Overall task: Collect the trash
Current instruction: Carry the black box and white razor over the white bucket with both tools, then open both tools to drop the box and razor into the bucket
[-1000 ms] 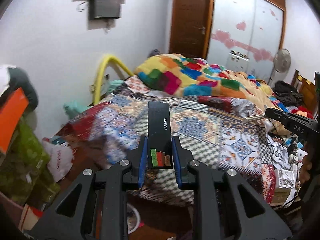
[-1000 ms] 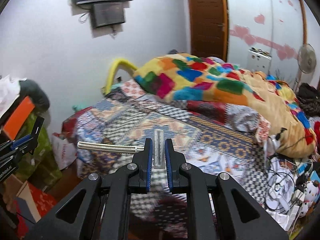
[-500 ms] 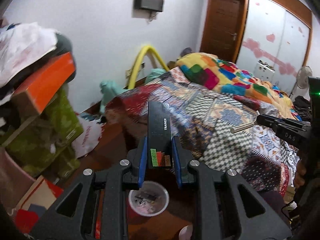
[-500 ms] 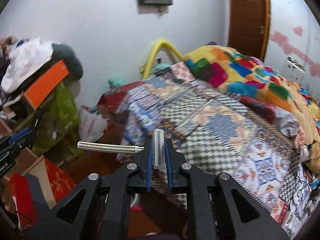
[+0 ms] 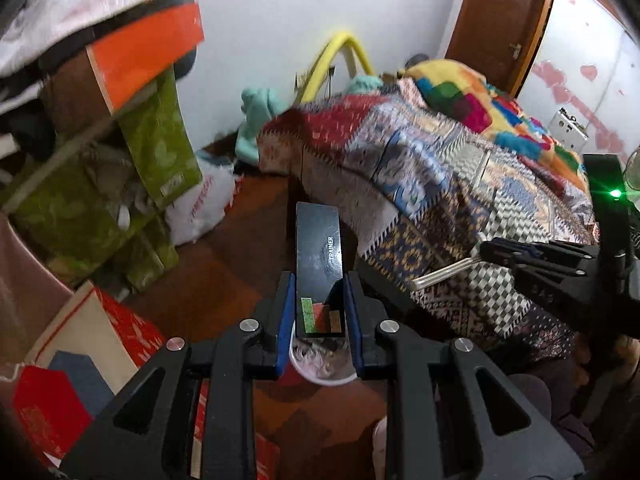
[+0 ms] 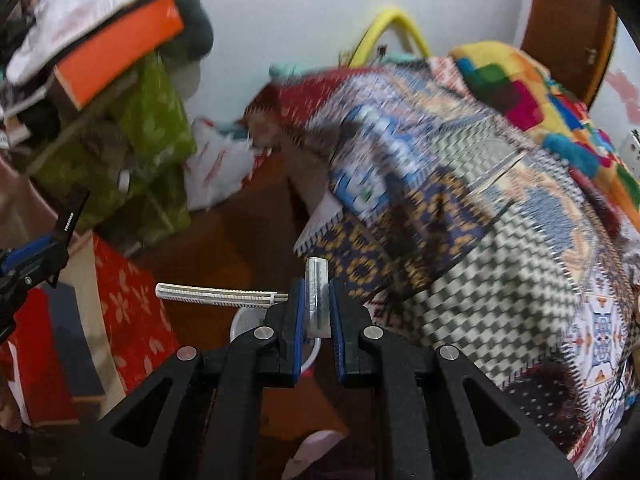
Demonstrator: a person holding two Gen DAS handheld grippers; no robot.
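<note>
My left gripper (image 5: 319, 304) is shut on a flat black box (image 5: 318, 248) marked TRAINER, held above the floor. Right under it stands a small round bin (image 5: 320, 368) with a white rim and scraps inside. My right gripper (image 6: 317, 308) is shut on a clear plastic razor head (image 6: 317, 292); its white ribbed handle (image 6: 216, 295) sticks out to the left. The white rim of the bin (image 6: 240, 322) shows just below that gripper. The right gripper with the razor also shows in the left wrist view (image 5: 488, 250).
A bed with a patchwork blanket (image 5: 460, 168) fills the right side. Stacked green boxes and an orange box (image 5: 148, 48) stand at the left. A white plastic bag (image 5: 202, 208) lies on the brown floor, red and beige boxes (image 5: 80, 344) at bottom left.
Both grippers have swung left and down from the bed toward the floor. The small bin has come into view under them. Both grips are unchanged.
</note>
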